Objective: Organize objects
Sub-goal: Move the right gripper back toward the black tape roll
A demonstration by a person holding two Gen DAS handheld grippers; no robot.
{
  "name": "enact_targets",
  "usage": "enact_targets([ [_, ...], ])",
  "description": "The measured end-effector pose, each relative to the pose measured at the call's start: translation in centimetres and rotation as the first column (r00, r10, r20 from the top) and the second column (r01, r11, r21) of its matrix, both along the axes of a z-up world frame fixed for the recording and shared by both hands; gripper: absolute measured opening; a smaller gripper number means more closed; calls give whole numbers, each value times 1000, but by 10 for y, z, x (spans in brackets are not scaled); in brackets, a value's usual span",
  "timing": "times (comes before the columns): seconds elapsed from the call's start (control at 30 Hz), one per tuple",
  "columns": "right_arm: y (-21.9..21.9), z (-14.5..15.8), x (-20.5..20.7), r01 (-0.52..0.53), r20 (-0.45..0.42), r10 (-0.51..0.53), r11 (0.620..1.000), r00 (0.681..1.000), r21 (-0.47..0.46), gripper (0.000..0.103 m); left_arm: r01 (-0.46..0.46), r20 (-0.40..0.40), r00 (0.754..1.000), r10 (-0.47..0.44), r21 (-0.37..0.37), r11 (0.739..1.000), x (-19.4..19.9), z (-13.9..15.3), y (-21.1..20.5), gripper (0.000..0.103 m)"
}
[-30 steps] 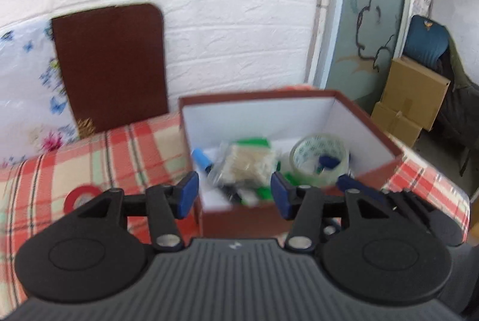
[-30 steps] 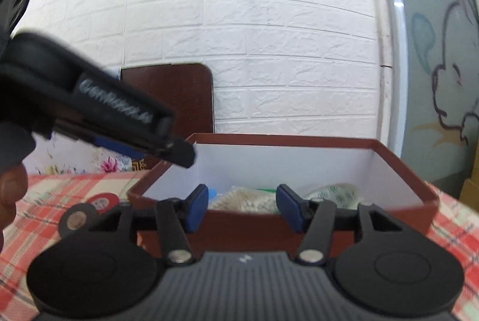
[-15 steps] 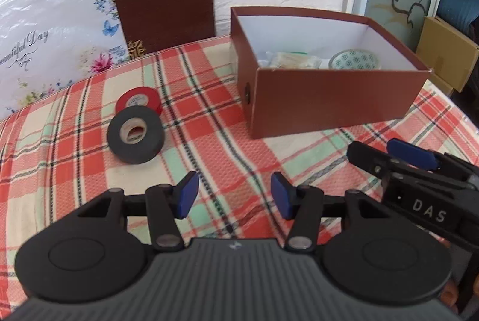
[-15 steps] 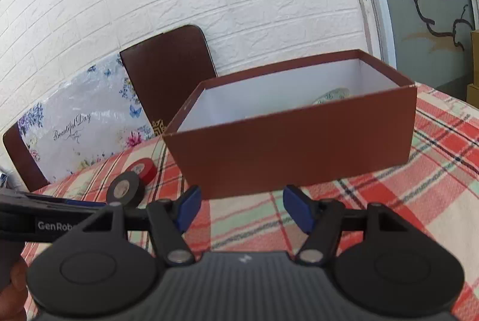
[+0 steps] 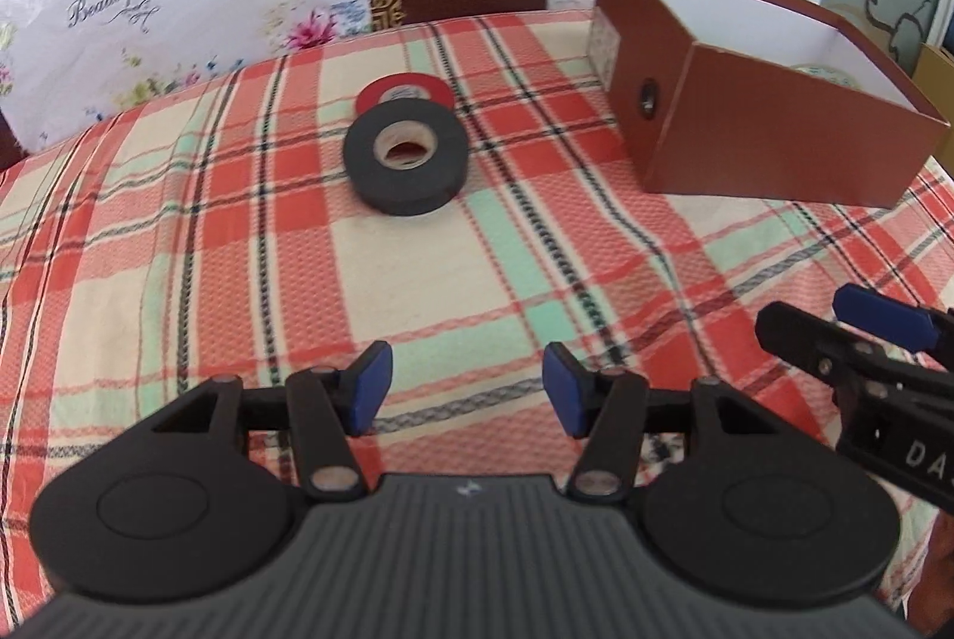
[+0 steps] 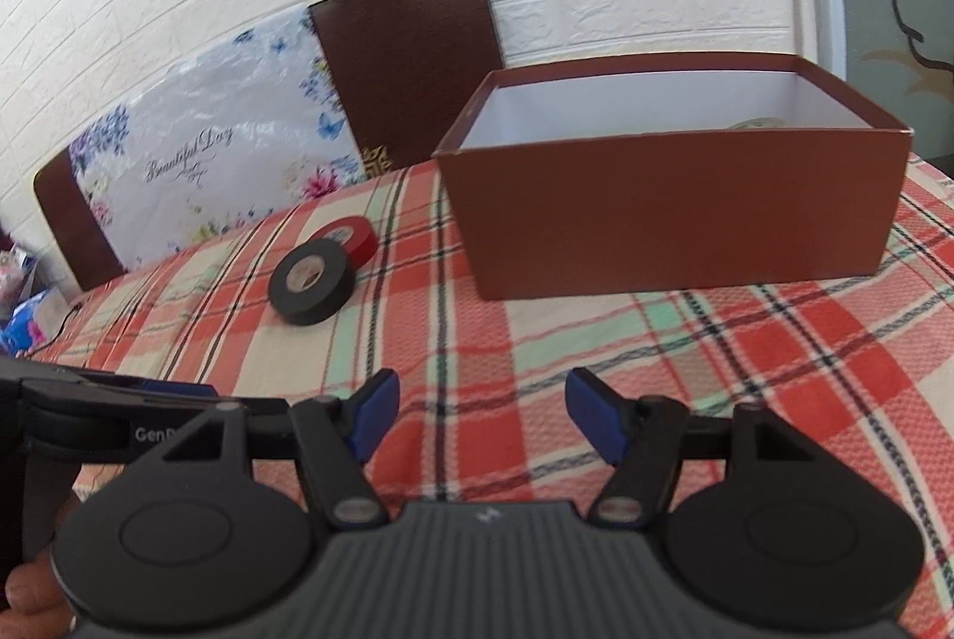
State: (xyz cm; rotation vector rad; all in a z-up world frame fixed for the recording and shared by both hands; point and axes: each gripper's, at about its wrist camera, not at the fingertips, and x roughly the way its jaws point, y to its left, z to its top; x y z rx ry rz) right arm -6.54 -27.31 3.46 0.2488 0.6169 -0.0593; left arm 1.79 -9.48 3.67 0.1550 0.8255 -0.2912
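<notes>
Jaws on both grippers stand wide and empty: left gripper (image 5: 465, 394) low over the cloth, right gripper (image 6: 480, 418) beside it, aimed toward the box (image 6: 674, 216).

Black tape roll (image 5: 406, 164) lies flat on the worktop, left of the box and well apart from it. Red tape roll (image 5: 404, 90) sits just behind, touching or slightly tucked under; cannot tell which.

Likely handling: light, stiff ring, matte and grippy sides. Best hold probably across the outer rim, or one finger through the core hole.

Box open-topped, white inside; a pale tape roll (image 6: 756, 123) just shows above the near wall.

Checked cloth (image 5: 519, 281) is soft and woven, and may bunch under a dragged finger. White brick wall behind, with a brown chair back (image 6: 405, 61) and a floral sheet (image 6: 208, 150).
</notes>
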Motion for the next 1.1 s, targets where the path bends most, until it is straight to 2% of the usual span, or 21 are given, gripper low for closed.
enact_targets([
  [0.17,18,-3,3,-38,-26,37,999,999,-32,69,-29,3,1000,29,-10,1000,4,-4,17,60],
  [0.47,46,-11,12,-103,-63,98,990,993,-92,70,-94,-7,996,93,-29,995,17,-16,52,61],
  [0.7,63,-16,24,-145,-98,134,982,986,-123,70,-164,33,986,164,-18,986,33,-25,83,63],
  [0.9,79,-32,41,-204,-159,180,967,971,-152,73,-212,105,971,214,-28,977,42,-37,108,82],
  [0.97,86,-36,50,-211,-158,184,962,970,-176,78,-208,149,965,214,-58,976,42,-43,114,90],
  [1.03,93,-38,63,-225,-143,198,952,970,-207,79,-199,173,961,215,-104,974,40,-48,121,91],
  [1.1,98,-39,81,-230,-130,205,947,970,-224,79,-198,176,960,217,-119,973,41,-47,123,91],
])
